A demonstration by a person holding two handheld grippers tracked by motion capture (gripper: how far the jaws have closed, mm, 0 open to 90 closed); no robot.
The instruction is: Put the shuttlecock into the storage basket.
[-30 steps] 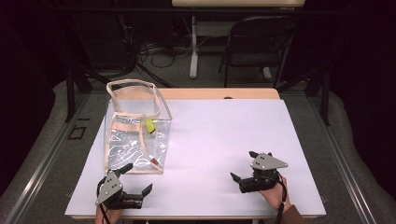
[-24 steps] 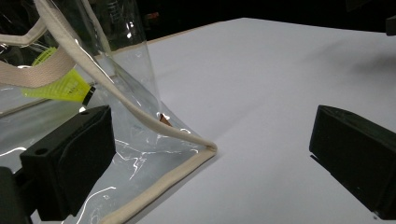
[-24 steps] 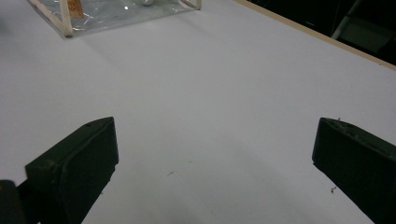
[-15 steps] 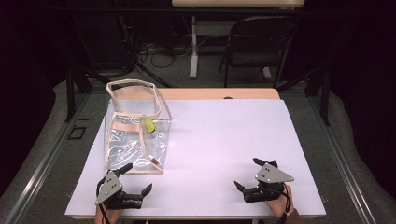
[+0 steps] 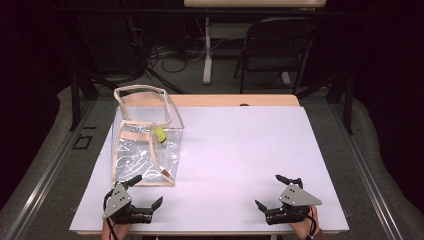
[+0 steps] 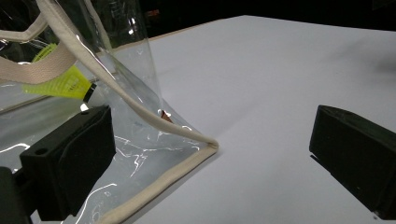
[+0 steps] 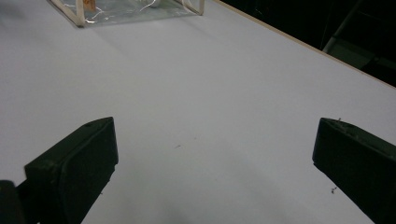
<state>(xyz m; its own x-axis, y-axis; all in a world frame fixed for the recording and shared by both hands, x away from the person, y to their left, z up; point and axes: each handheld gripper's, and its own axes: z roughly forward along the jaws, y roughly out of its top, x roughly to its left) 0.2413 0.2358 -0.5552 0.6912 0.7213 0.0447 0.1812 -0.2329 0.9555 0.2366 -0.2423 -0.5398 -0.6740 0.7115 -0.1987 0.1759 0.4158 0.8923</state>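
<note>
Broadly, a white table [image 5: 235,150] is seen from above, and on its left half a clear plastic bag [image 5: 145,145] with beige trim is stood upright, its long axis running away from the person. Just short of the bag's near corner the left gripper [image 5: 145,197] is held with its jaws spread wide and nothing between them. Well to the right of the bag, the right gripper [image 5: 275,192] is likewise held agape and empty. The left one is judged the nearer for any grasp. Inside the bag, a small yellow-green shuttlecock [image 6: 63,84] is made out clearly in the left gripper view, beside the beige strap [image 6: 32,74].
</note>
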